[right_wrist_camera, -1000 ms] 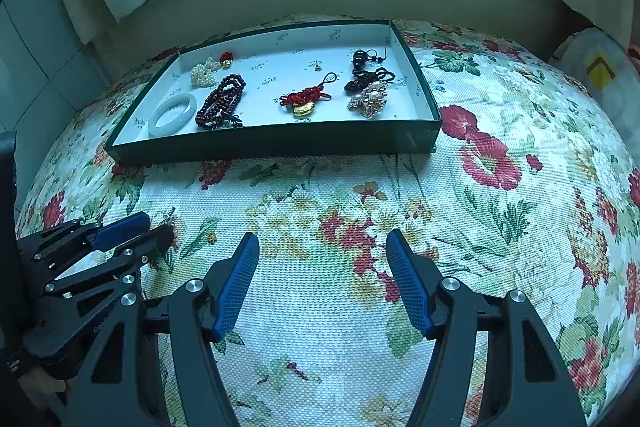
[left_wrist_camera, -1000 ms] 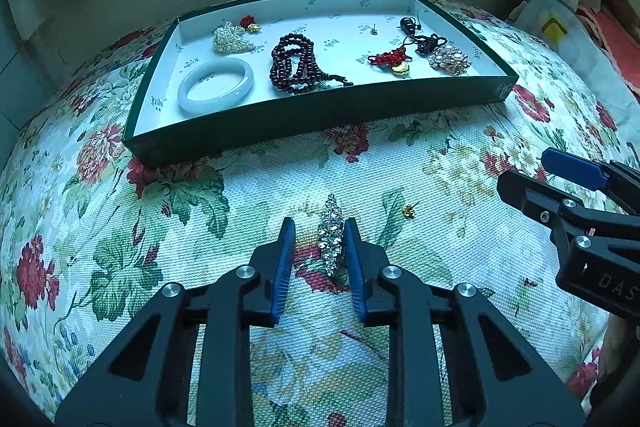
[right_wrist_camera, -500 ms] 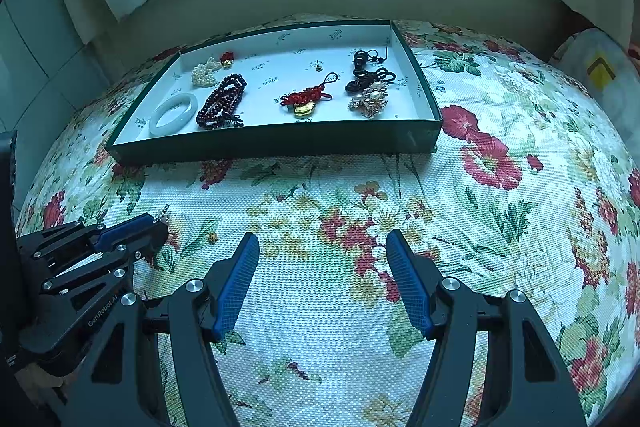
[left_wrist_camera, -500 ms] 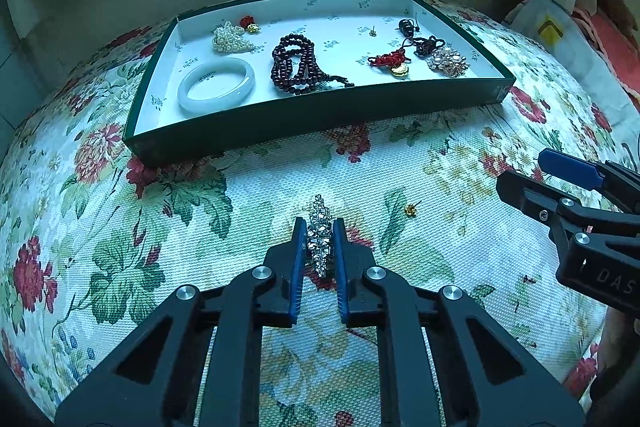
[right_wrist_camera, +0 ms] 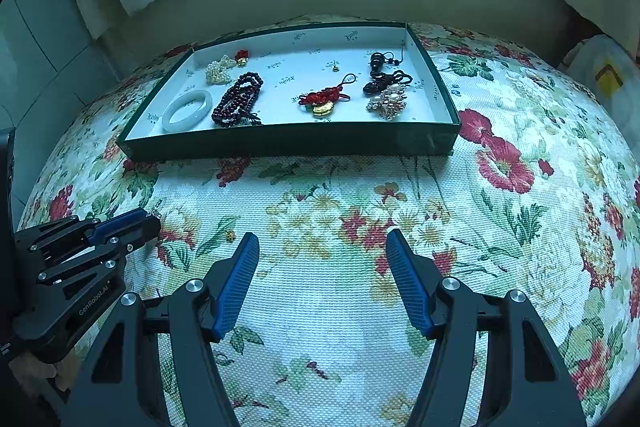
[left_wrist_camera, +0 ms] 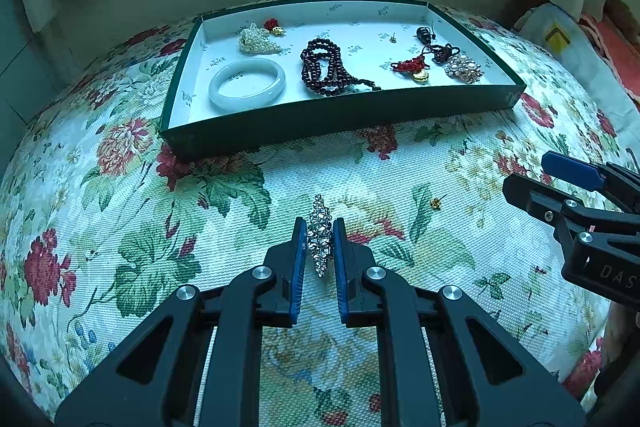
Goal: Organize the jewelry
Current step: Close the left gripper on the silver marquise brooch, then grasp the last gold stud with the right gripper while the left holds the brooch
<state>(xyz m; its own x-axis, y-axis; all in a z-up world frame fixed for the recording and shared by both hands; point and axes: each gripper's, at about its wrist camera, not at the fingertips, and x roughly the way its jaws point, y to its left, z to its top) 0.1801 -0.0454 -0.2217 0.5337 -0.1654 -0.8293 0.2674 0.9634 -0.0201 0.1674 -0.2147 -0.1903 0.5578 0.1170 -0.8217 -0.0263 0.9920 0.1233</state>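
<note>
Left wrist view, upper centre: green-walled, white-lined shallow tray (left_wrist_camera: 340,117) on flowered bedspread (left_wrist_camera: 120,227), holding, left to right, pale jade-like bangle (left_wrist_camera: 247,83), dark red bead strand (left_wrist_camera: 330,73), red knotted charm with gold piece (left_wrist_camera: 412,69), pearly cluster brooch (left_wrist_camera: 464,67). Lower centre: left gripper (left_wrist_camera: 320,253), blue-padded fingers (left_wrist_camera: 299,259) closed against long rhinestone hair clip (left_wrist_camera: 320,235) on the bedspread. Slightly right: tiny gold earring (left_wrist_camera: 435,203). Right wrist view, lower centre: right gripper (right_wrist_camera: 322,279), fingers spread wide, gripping nothing.
</note>
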